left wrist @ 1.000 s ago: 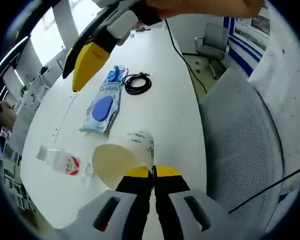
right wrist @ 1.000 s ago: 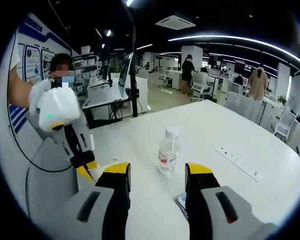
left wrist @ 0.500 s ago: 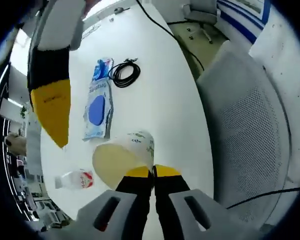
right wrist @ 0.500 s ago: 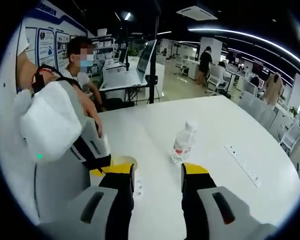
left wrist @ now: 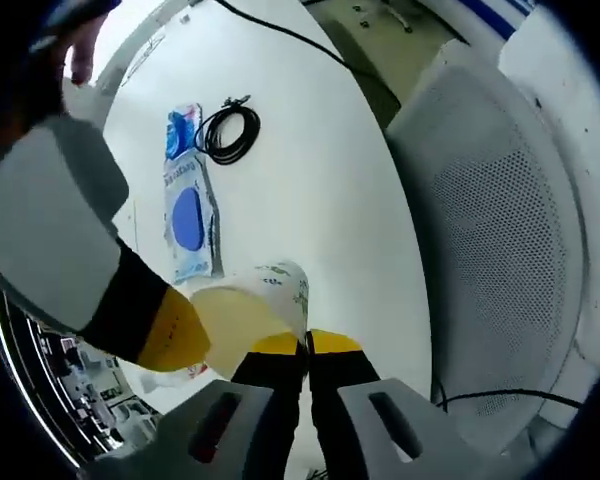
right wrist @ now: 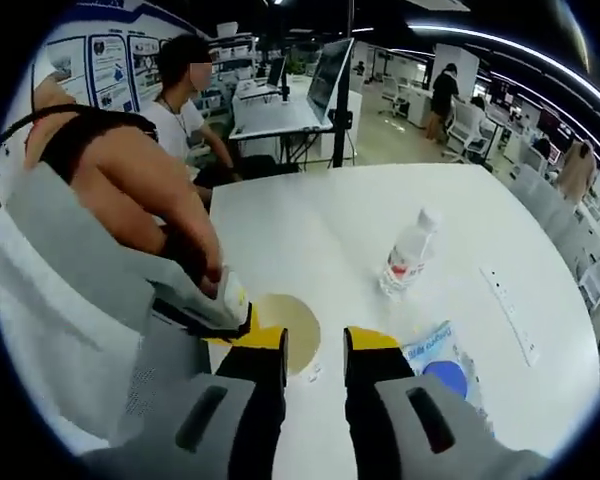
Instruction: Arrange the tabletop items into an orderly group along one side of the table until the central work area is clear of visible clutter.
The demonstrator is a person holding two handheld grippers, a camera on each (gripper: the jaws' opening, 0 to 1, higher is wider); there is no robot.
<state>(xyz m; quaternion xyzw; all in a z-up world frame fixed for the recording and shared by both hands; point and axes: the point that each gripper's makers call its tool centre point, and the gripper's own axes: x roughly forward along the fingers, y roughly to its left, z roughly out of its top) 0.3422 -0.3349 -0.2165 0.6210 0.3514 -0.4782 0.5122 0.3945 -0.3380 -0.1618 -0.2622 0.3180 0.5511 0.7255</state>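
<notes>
Cup [left wrist: 250, 315] rim pinched tight by left gripper [left wrist: 307, 345], mouth facing 9 o'clock; right gripper [right wrist: 314, 340] closing in, jaws narrowly apart.

text: none legible | bottle [right wrist: 408, 255] label: red, unreadable | blue packet [left wrist: 188, 213] print: too blurred

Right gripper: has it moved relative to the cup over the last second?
Yes. In the left gripper view the right gripper has come down from above the blue packet to the cup rim.
</notes>
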